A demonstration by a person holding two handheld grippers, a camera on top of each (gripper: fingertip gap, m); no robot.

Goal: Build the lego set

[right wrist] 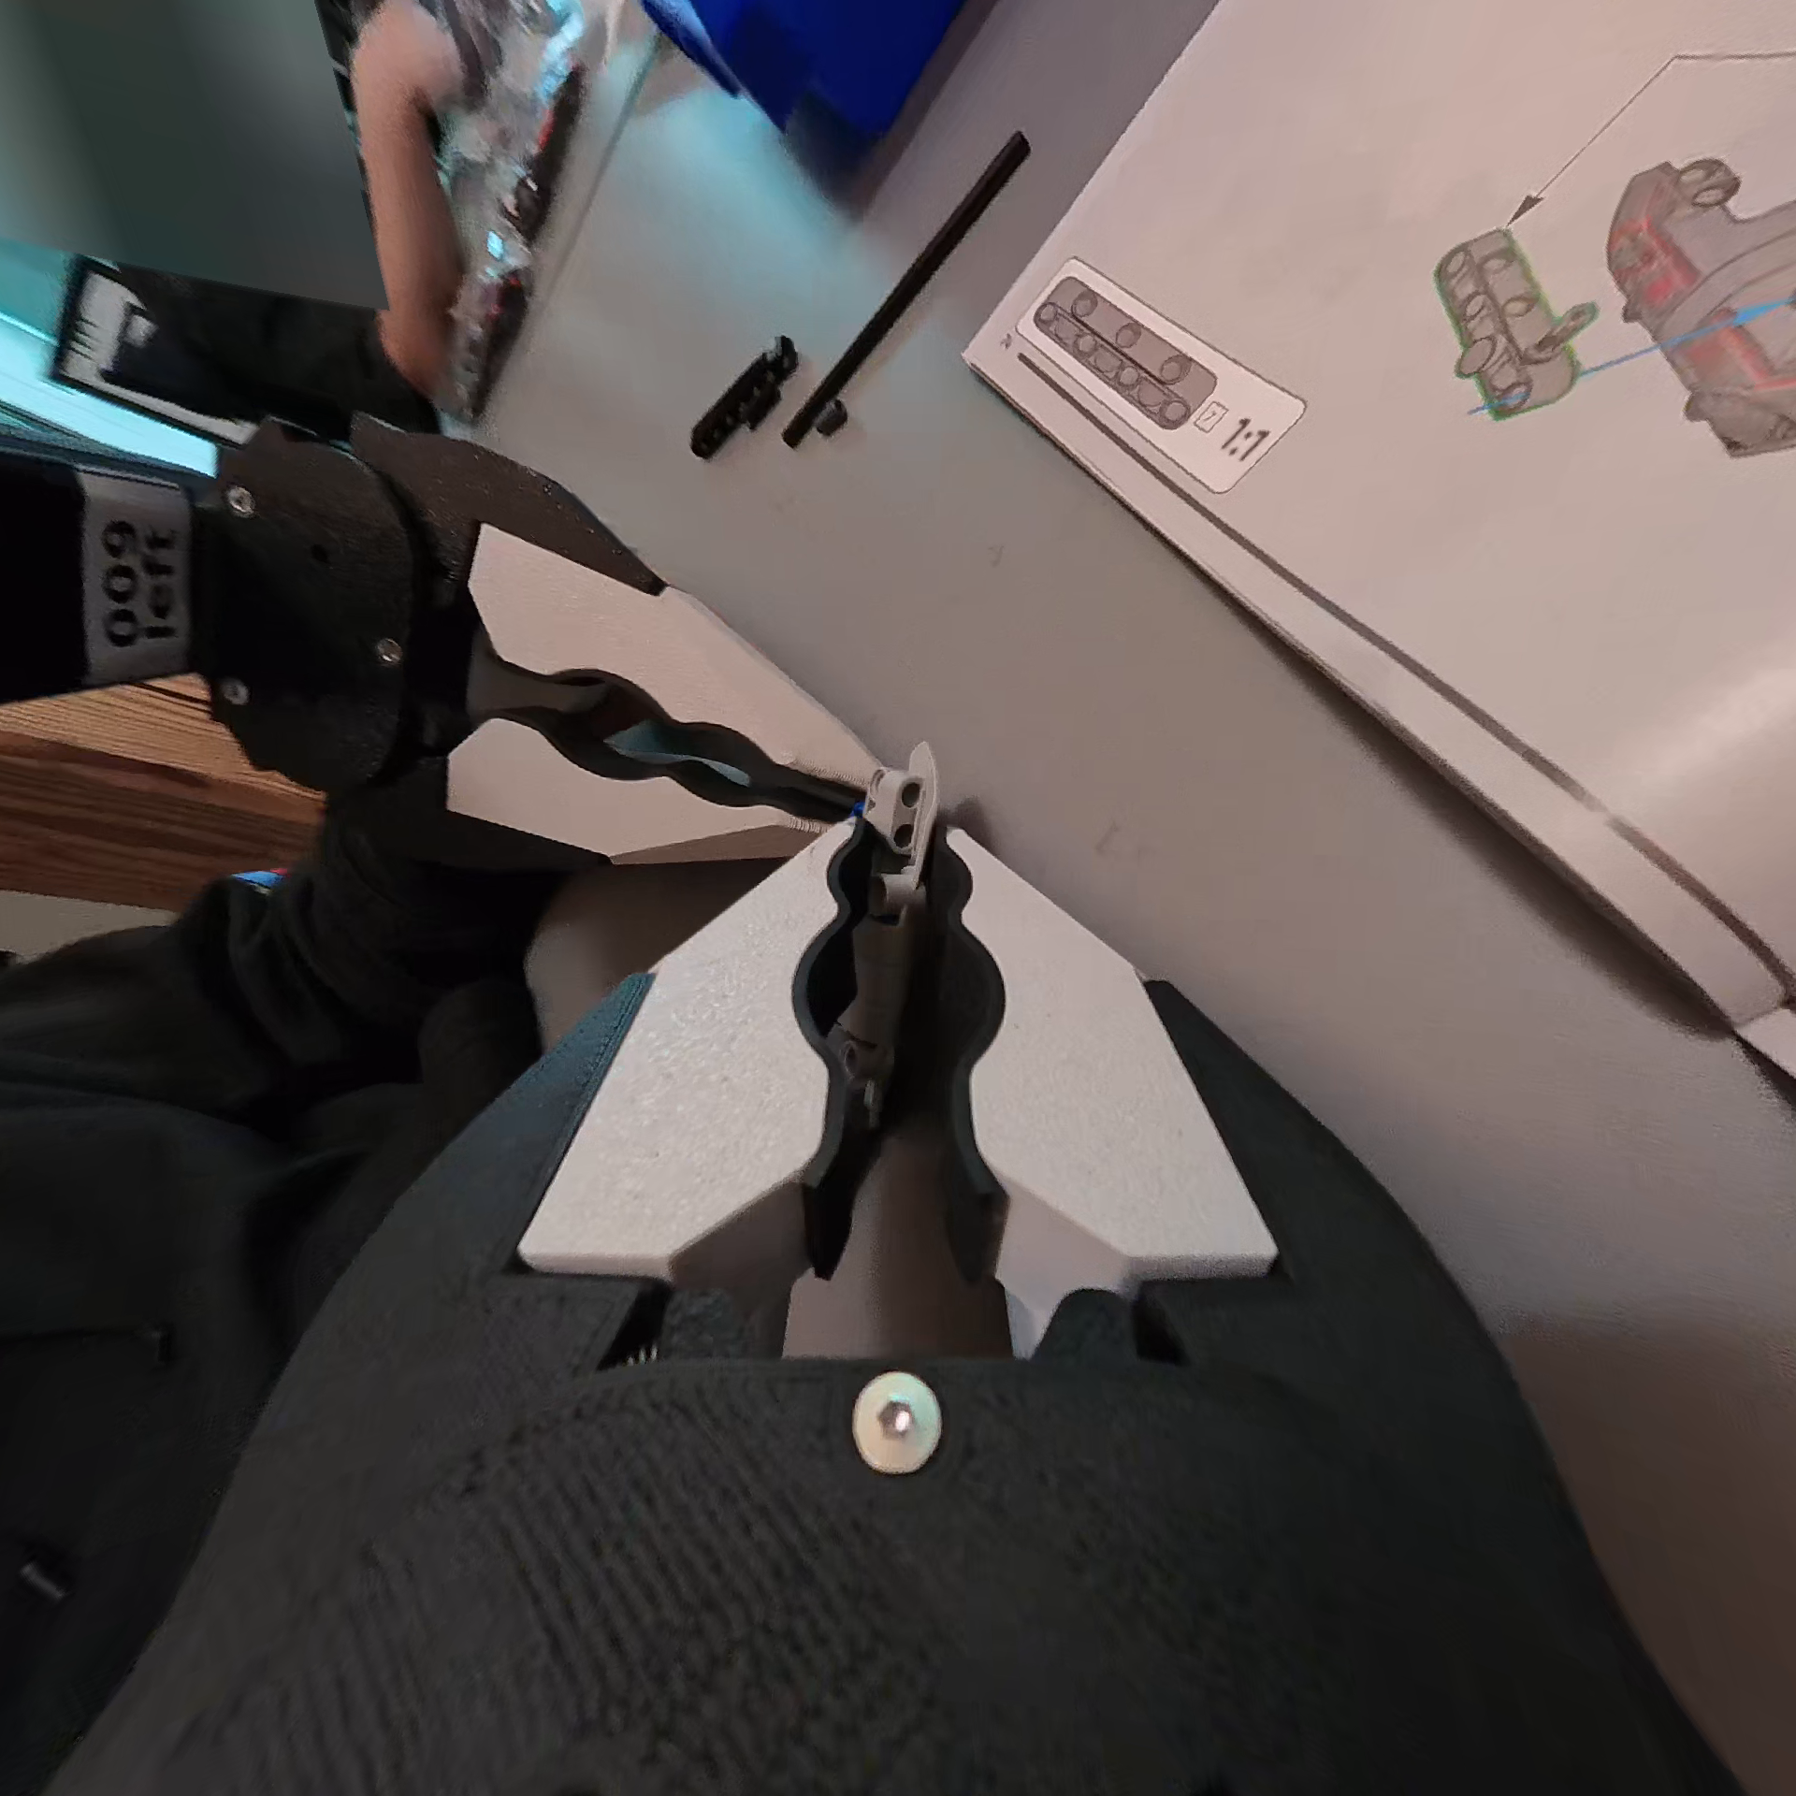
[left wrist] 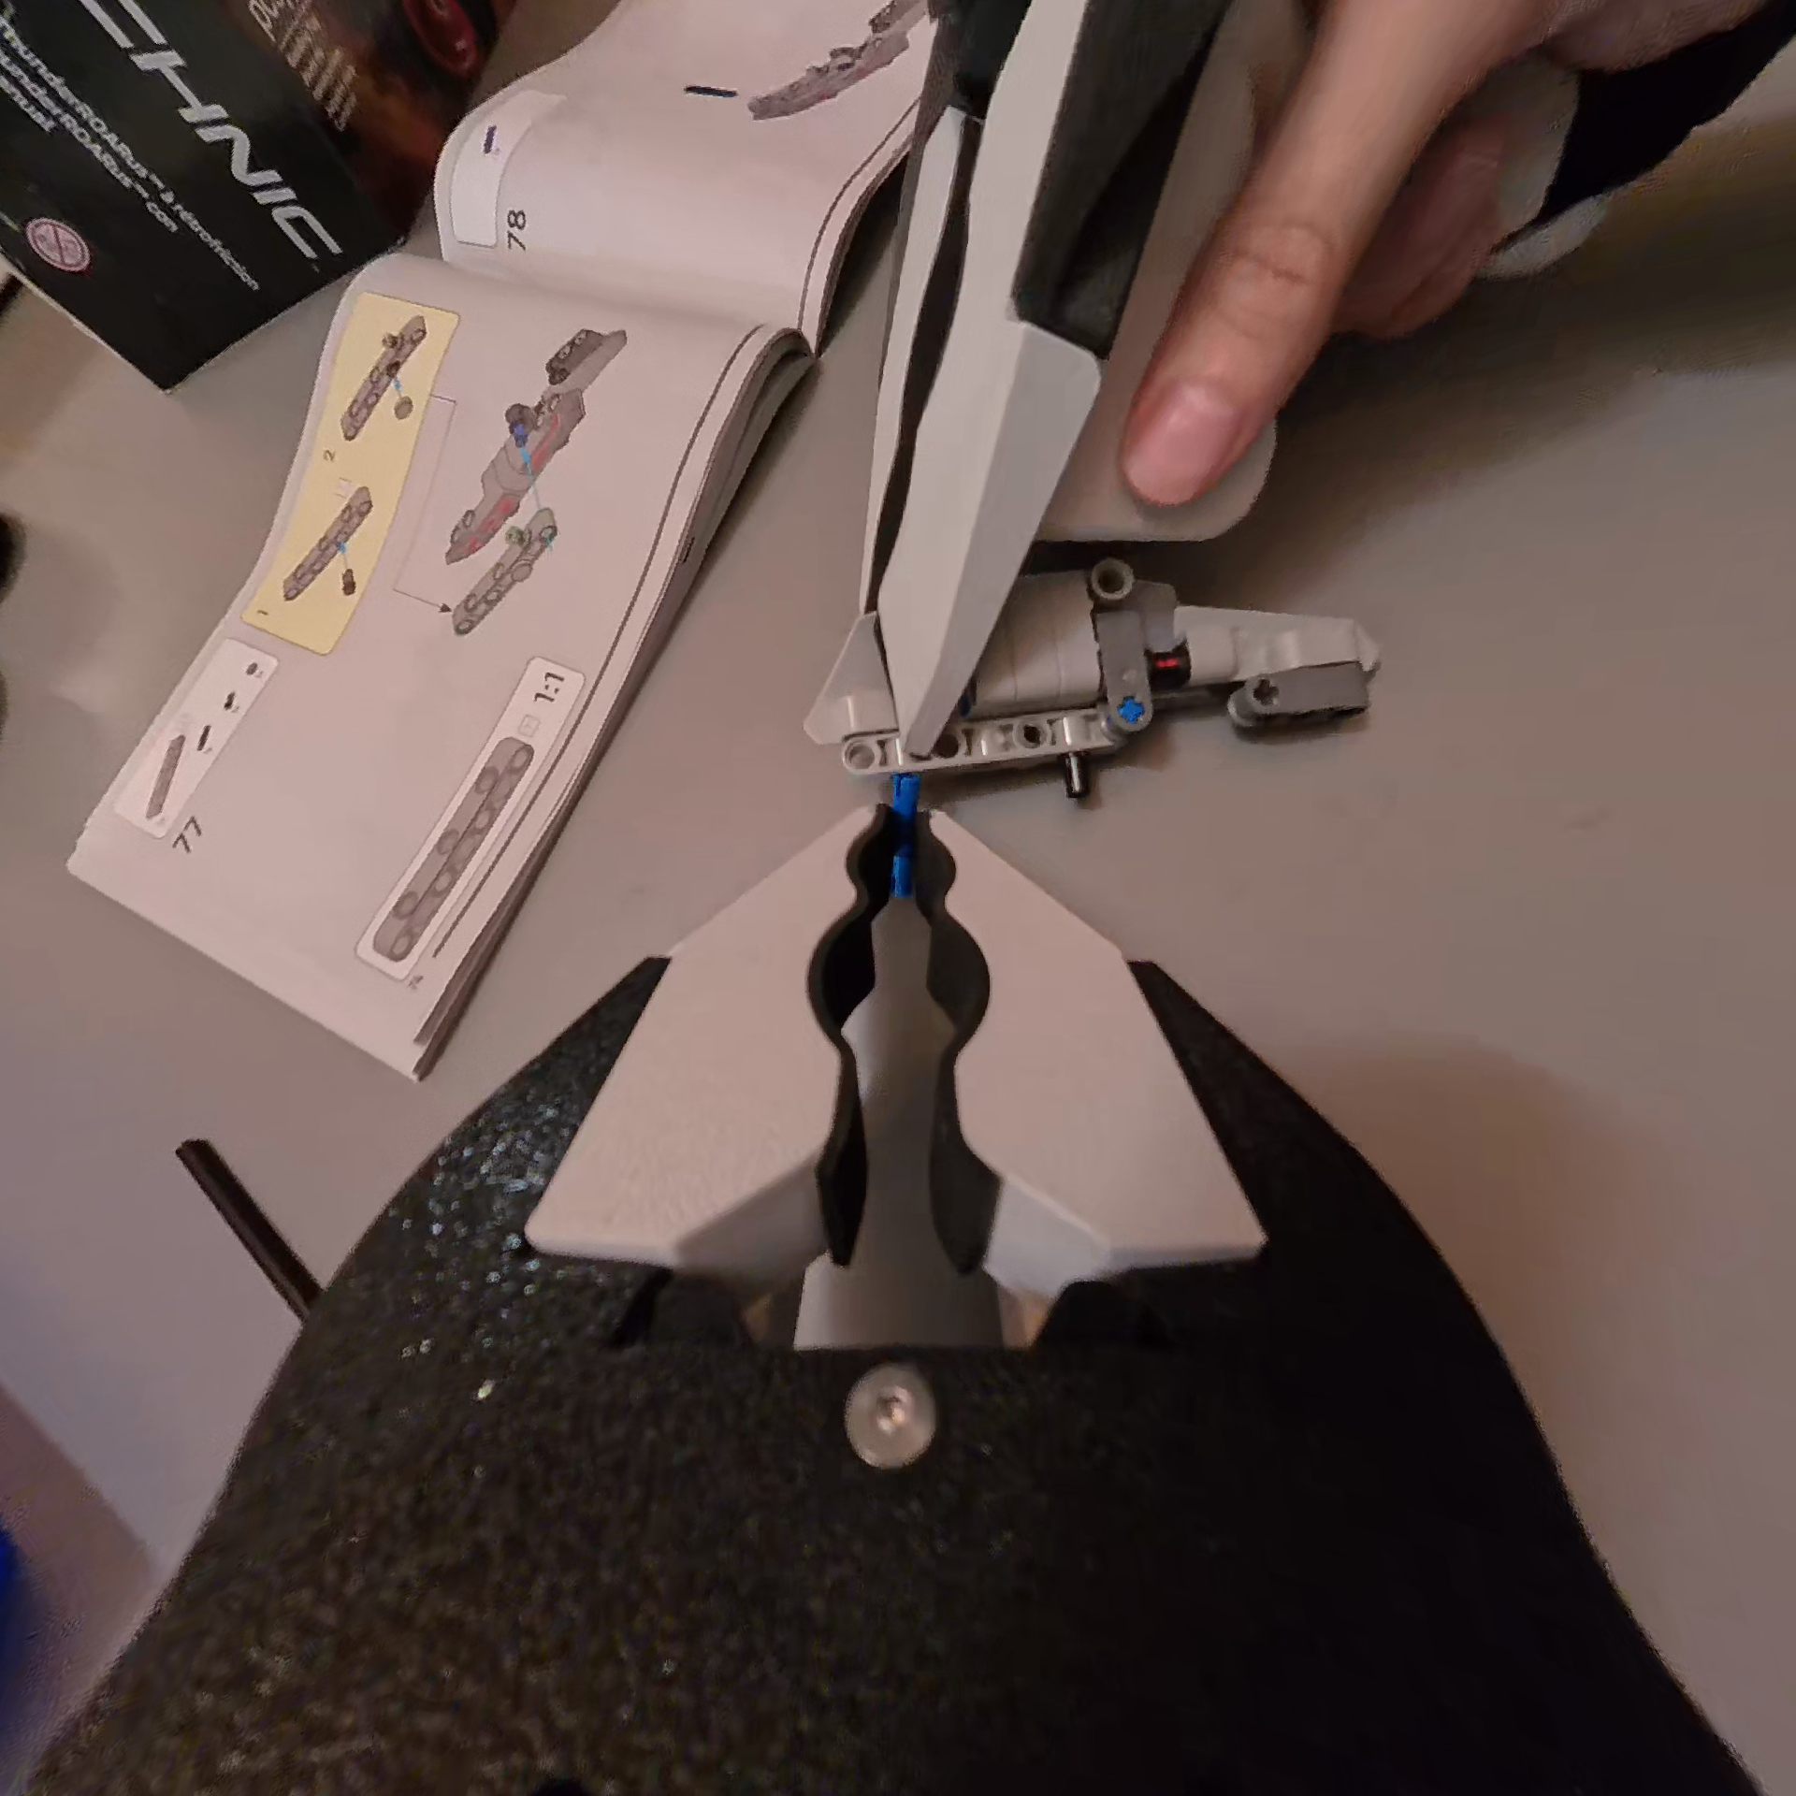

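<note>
Blue ridged pin (left wrist: 904, 844) in left gripper (left wrist: 899, 826)

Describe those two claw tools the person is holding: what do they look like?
Both match. The left gripper and right gripper have black, grainy printed bodies with a silver bolt, pale grey wedge fingers and wavy black inner pads. The left one carries a grey label. A dark sleeve covers the arm.

An open instruction booklet (left wrist: 408, 622) lies on the bench (left wrist: 1458, 972), left of the lego assembly (left wrist: 1098, 671). A box (left wrist: 185, 165) stands behind the booklet. A long rod (right wrist: 909, 292) and what may be a small beam (right wrist: 743, 397) lie side by side beyond the booklet's corner.
</note>
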